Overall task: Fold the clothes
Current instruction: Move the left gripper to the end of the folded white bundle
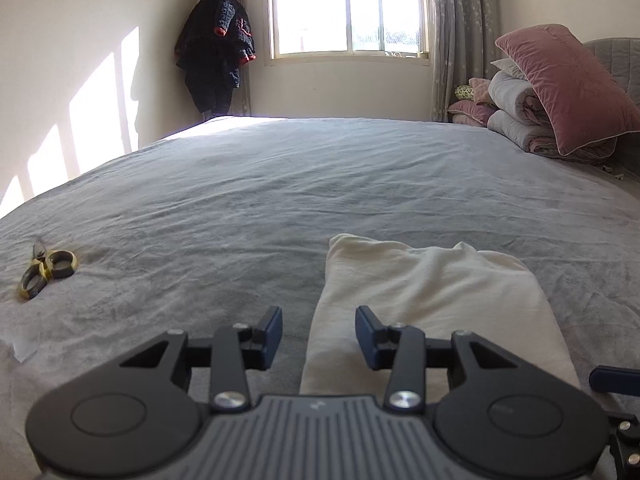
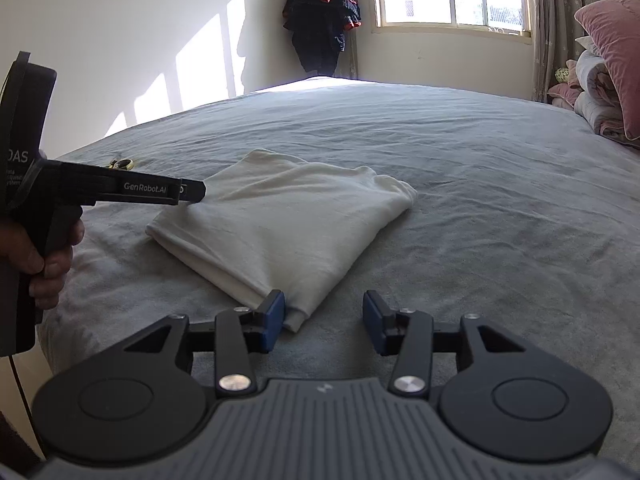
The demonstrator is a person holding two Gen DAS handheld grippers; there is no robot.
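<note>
A cream garment (image 2: 288, 224), folded into a compact rectangle with a sleeve or hem bunched along its far edge, lies flat on the grey bedspread (image 2: 480, 200) near the bed's near edge. The right gripper (image 2: 324, 318) points at the garment's nearest corner; its jaws stand apart, the left blue pad just beside the folded corner and the right pad over bare bedspread, with nothing pinched. The left gripper (image 1: 319, 334) hovers at the garment's left border, jaws likewise apart, one pad over the bedspread and the other over the cloth, gripping nothing. In the right wrist view the left gripper's black body reaches in from the left, held by a hand (image 2: 38, 256), with its tip at the garment's far left edge. A pair of scissors (image 1: 46, 270) with gold-trimmed handles rests on the bedspread, well apart to the garment's left. At the head of the bed, a pink pillow (image 1: 568, 88) leans on rolled quilts (image 1: 516, 116). Behind the bed, a dark coat (image 1: 218, 52) hangs in the corner beside a bright window (image 1: 348, 8) with grey curtains (image 1: 460, 32).
</note>
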